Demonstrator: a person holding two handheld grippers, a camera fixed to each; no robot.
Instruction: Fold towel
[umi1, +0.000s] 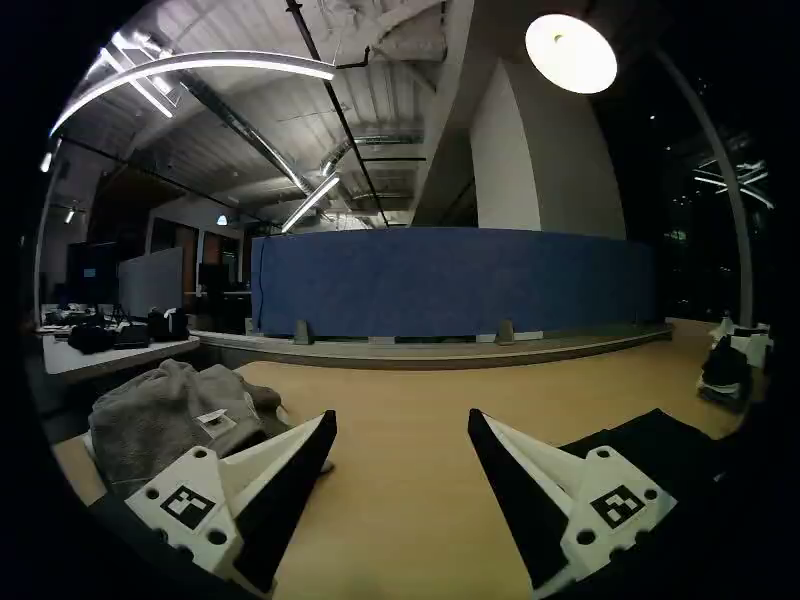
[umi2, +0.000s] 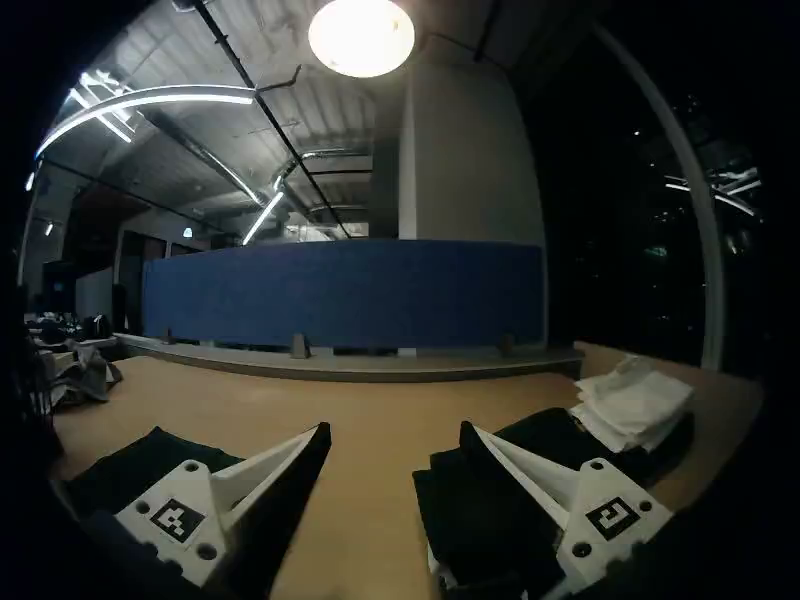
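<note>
Just right of the crumpled grey towel (umi1: 165, 415), my left claw (umi1: 400, 430) hangs over the bench (umi1: 420, 490), right claw (umi2: 395, 435) farther from it, both spread wide and empty. Folding hasn't started I'd say; next I gotta pinch its corners.

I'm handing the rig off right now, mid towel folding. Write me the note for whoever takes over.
Left tongs: open, empty, above the wooden table.
Right tongs: open, empty. A black folded cloth lies by one finger; I cannot tell whether they touch.
Grey towel: a crumpled heap to the left of the left tongs, not folded.
Another black cloth lies to the left of the right tongs. A white folded stack sits at the far right.
Done: the white stack looks folded.
Left: the grey towel, probably the next pick.
</note>
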